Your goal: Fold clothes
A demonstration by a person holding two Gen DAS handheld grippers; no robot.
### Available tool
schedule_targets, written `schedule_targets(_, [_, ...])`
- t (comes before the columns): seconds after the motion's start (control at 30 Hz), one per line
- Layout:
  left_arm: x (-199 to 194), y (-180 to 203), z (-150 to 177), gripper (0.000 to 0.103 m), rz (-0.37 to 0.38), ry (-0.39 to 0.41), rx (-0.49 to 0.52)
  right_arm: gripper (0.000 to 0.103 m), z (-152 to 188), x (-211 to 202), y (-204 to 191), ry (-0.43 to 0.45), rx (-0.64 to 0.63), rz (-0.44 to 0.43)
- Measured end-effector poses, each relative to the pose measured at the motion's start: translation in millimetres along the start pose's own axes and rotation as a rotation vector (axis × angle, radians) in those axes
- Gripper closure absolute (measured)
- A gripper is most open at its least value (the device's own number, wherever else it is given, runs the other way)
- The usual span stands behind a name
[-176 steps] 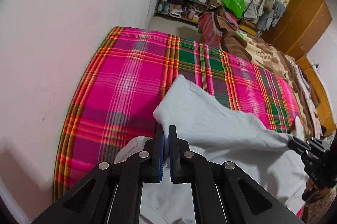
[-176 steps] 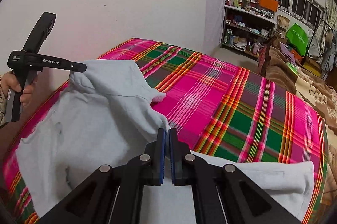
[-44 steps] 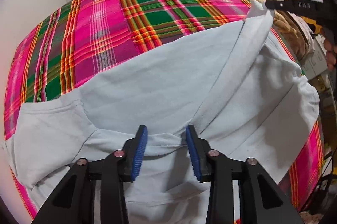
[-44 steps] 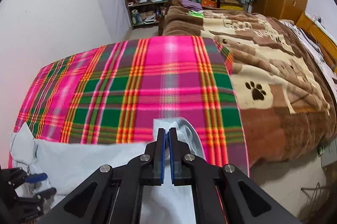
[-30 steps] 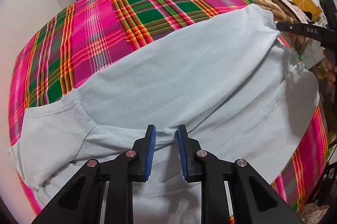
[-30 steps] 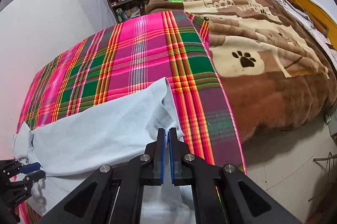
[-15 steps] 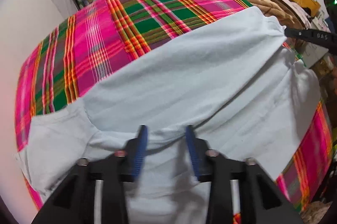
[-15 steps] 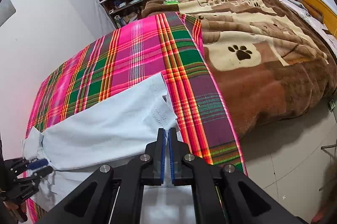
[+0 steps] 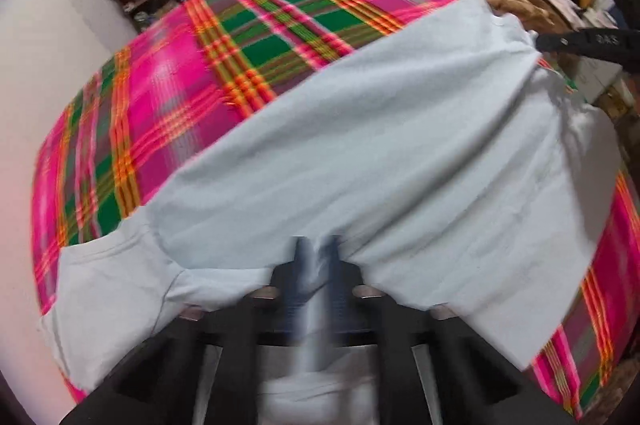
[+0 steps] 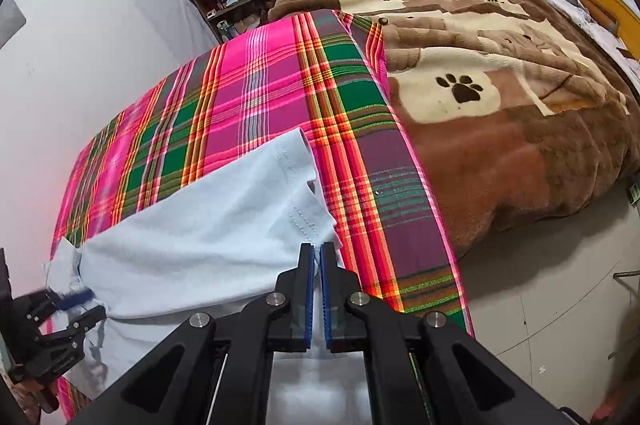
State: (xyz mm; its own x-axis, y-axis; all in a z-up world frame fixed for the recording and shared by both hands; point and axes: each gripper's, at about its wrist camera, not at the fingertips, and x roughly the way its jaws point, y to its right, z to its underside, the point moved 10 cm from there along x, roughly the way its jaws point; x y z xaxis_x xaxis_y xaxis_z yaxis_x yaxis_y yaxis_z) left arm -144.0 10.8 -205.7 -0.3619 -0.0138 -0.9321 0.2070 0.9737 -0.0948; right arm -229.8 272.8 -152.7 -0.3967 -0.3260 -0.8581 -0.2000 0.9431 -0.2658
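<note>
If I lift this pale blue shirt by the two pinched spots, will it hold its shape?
Probably not: the shirt already sags and creases between the left gripper and right gripper, so it looks floppy. It seems thin and light, likely to drape and drag over the plaid blanket.

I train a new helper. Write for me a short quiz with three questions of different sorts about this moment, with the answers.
1. True or false: the pale blue cotton T-shirt lies on the brown paw-print fleece blanket.
2. Which covers the bed under the shirt? A) white sheet B) pink-and-green plaid cloth C) bare mattress
3. What does the right gripper pinch?

Key
1. False: it lies on the pink-and-green plaid cloth.
2. B
3. The shirt, near its stitched hem. The left gripper has closed on shirt fabric too.
</note>
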Motion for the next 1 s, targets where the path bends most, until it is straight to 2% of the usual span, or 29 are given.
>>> schedule_targets(0.2, [-27.4,-4.5,-1.0,0.100,-0.008,0.057,-0.011,0.099,0.7,-11.2,-2.7,0.016,-0.003,-0.017])
schedule_targets(0.3, [-32.7,-2.6,6.7,0.100,0.002,0.055,-0.022,0.099,7.2,-12.2,-2.5,0.008,0.014,-0.022])
schedule_targets(0.4, [-15.1,-4.1,9.5,0.100,0.004,0.027,-0.051,0.099,17.6,-5.8,-2.0,-0.012,0.015,-0.013])
schedule_targets(0.57, [-3.1,-0.8,21.5,0.100,0.007,-0.018,-0.043,0.099,26.7,9.1,1.6,-0.036,0.001,0.016])
schedule_targets(0.7, [-4.6,-5.0,20.7,0.097,-0.031,-0.031,-0.021,0.098,28.3,9.0,3.6,-0.043,0.019,0.008])
schedule_targets(0.83, [-14.9,-12.4,10.6,0.096,-0.015,-0.001,-0.067,0.096,24.2,-5.0,10.4,-0.025,0.031,0.029])
schedule_targets(0.9, [-20.9,-15.5,3.8,0.094,-0.002,0.023,-0.093,0.095,17.9,-17.0,15.2,0.012,0.039,0.045])
schedule_targets(1.0, [-22.1,-16.6,-9.0,0.088,-0.004,0.049,-0.106,0.094,6.3,-23.6,9.3,0.054,0.039,0.013])
